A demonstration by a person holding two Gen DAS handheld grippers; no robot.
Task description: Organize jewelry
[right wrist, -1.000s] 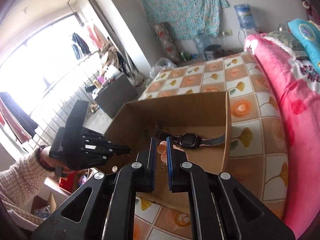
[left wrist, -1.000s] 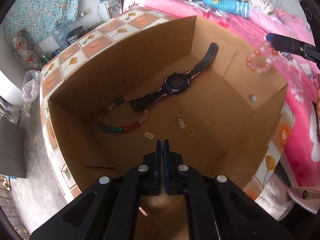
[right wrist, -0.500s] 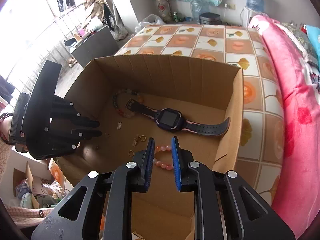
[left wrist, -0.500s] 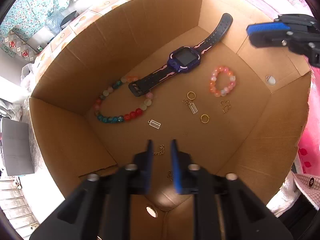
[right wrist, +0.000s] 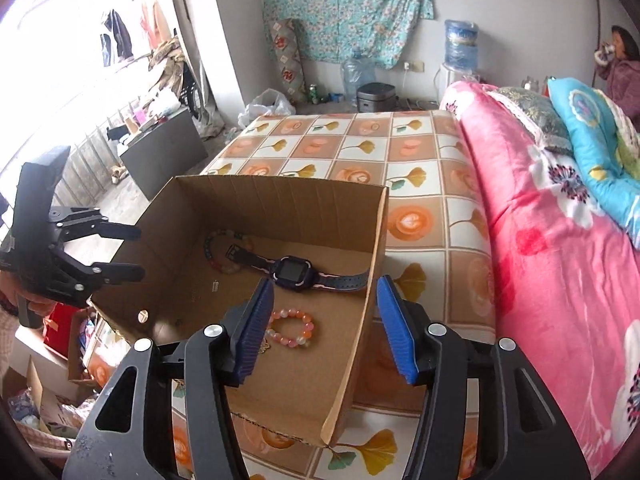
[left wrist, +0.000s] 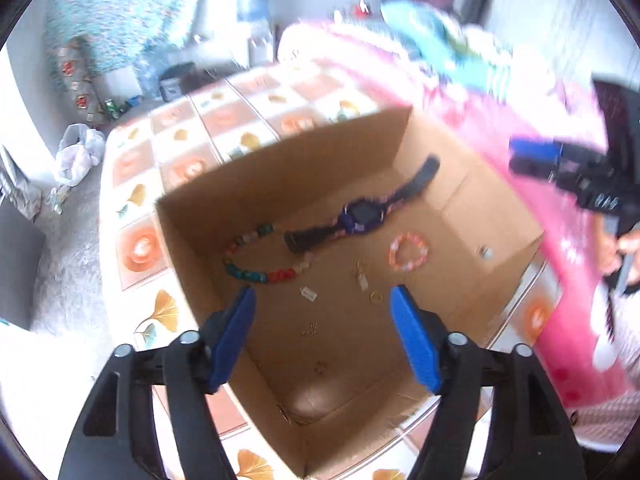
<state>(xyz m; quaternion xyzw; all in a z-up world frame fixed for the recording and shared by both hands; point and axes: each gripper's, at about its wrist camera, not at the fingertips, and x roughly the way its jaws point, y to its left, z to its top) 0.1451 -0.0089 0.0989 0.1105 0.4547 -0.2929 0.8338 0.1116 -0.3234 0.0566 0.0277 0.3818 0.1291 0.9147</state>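
The pink bead bracelet point(right wrist: 290, 328) is now lying inside the cardboard box point(right wrist: 280, 204), beside the watch point(right wrist: 294, 270), no longer held. Above the box, the right gripper point(right wrist: 325, 322) and the left gripper point(left wrist: 322, 338) are opening wider, both empty.

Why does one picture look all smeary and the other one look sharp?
Left wrist view: smeared all over, with the watch and pink bead bracelet soft and the bed streaked. Right wrist view: sharp, the same watch crisp in the cardboard box, though the window glares white and the edges bend like a fishbowl.
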